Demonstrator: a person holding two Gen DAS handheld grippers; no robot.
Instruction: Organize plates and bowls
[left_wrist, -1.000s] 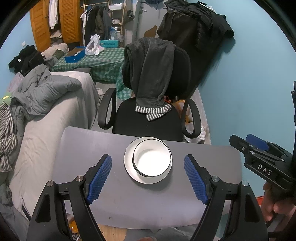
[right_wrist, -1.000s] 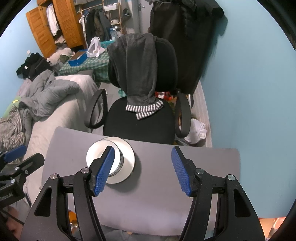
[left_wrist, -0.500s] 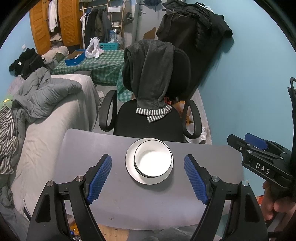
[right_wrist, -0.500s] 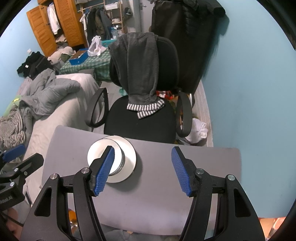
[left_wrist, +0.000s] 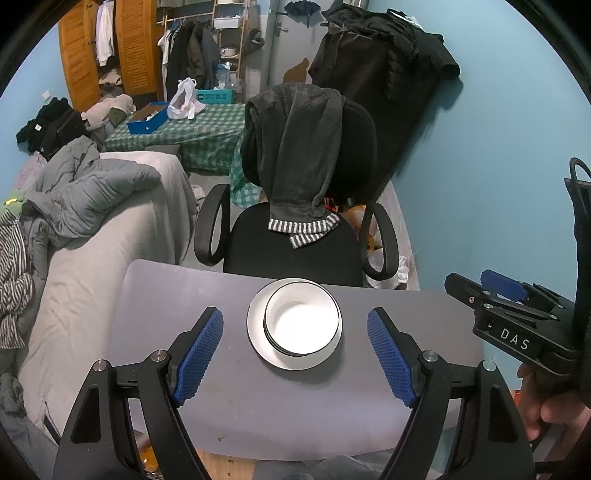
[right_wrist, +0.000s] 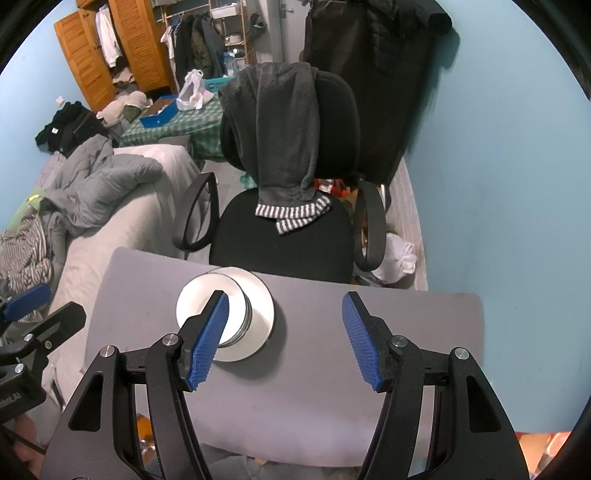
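A white bowl (left_wrist: 302, 323) with a dark rim sits nested on a white plate (left_wrist: 258, 339) near the far edge of the small grey table (left_wrist: 229, 406). My left gripper (left_wrist: 295, 354) hovers above and in front of this stack, open, its blue pads well apart with nothing between them. In the right wrist view the same bowl (right_wrist: 201, 295) and plate (right_wrist: 260, 310) lie left of centre, partly hidden by a blue pad. My right gripper (right_wrist: 284, 339) is open and empty over bare table to the right of the stack. A hand holds the right gripper's body (left_wrist: 517, 325).
A black office chair (left_wrist: 295, 236) draped with a dark grey garment stands just beyond the table's far edge. A grey-covered sofa (left_wrist: 92, 240) with bedding runs along the left. The blue wall (left_wrist: 498, 184) closes the right side. A checked-cloth table (left_wrist: 192, 129) stands further back.
None of note: both grippers hold nearly still and open, and the bowl and plate have not moved.
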